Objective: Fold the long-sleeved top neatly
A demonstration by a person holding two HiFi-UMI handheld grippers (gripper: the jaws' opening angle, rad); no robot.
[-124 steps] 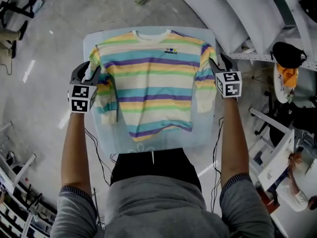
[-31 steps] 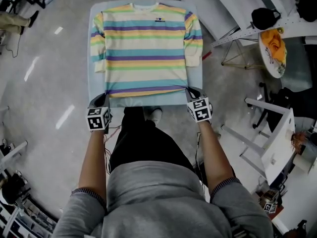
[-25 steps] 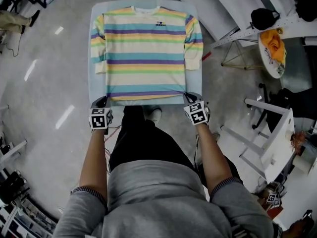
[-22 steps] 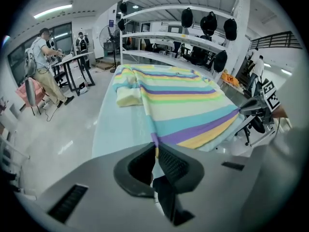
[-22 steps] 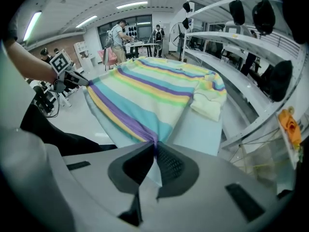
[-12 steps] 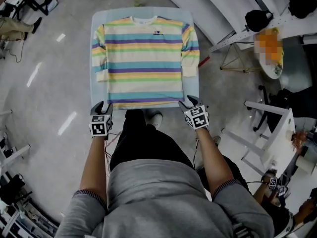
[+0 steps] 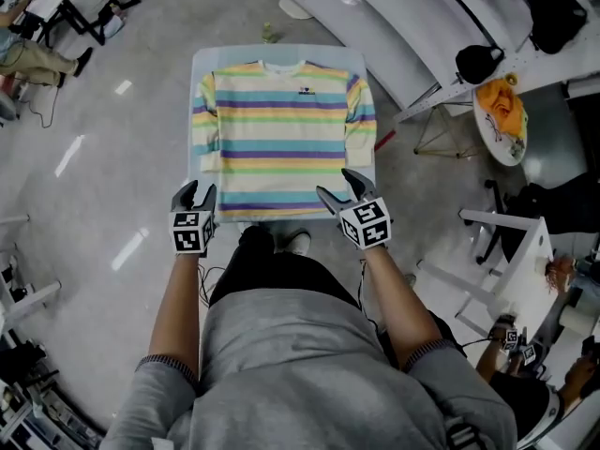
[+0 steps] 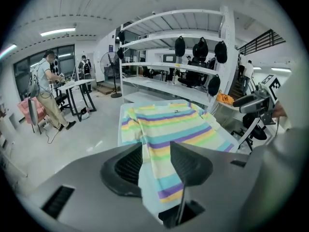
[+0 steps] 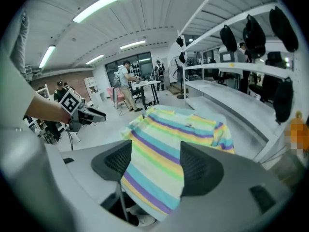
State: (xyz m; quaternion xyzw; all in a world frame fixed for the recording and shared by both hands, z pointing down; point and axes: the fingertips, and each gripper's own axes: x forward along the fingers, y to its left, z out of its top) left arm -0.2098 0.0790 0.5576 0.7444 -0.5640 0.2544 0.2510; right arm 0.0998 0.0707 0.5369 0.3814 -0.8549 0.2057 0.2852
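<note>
The long-sleeved top (image 7: 281,134), striped in yellow, teal, purple and cream, lies flat and face up on the small pale table (image 7: 201,64), sleeves lying along its sides. My left gripper (image 7: 197,191) hovers over the hem's left corner, and my right gripper (image 7: 336,184) over the right corner. Both jaws have just been opening and hold nothing. In the left gripper view the left gripper (image 8: 155,153) frames the top (image 8: 169,124) below, apart from the pads. The right gripper (image 9: 154,161) likewise looks down on the top (image 9: 169,139).
White shelving (image 7: 422,26) runs past the table's far right. A round stool with an orange item (image 7: 497,111) and white chairs (image 7: 506,242) stand at the right. My shoe (image 7: 298,242) is at the table's near edge. A person (image 8: 46,91) stands far left.
Both grippers were shut at the hem corners a second ago. They have let go, opened wide and lifted away from the table edge. The top lies still.
</note>
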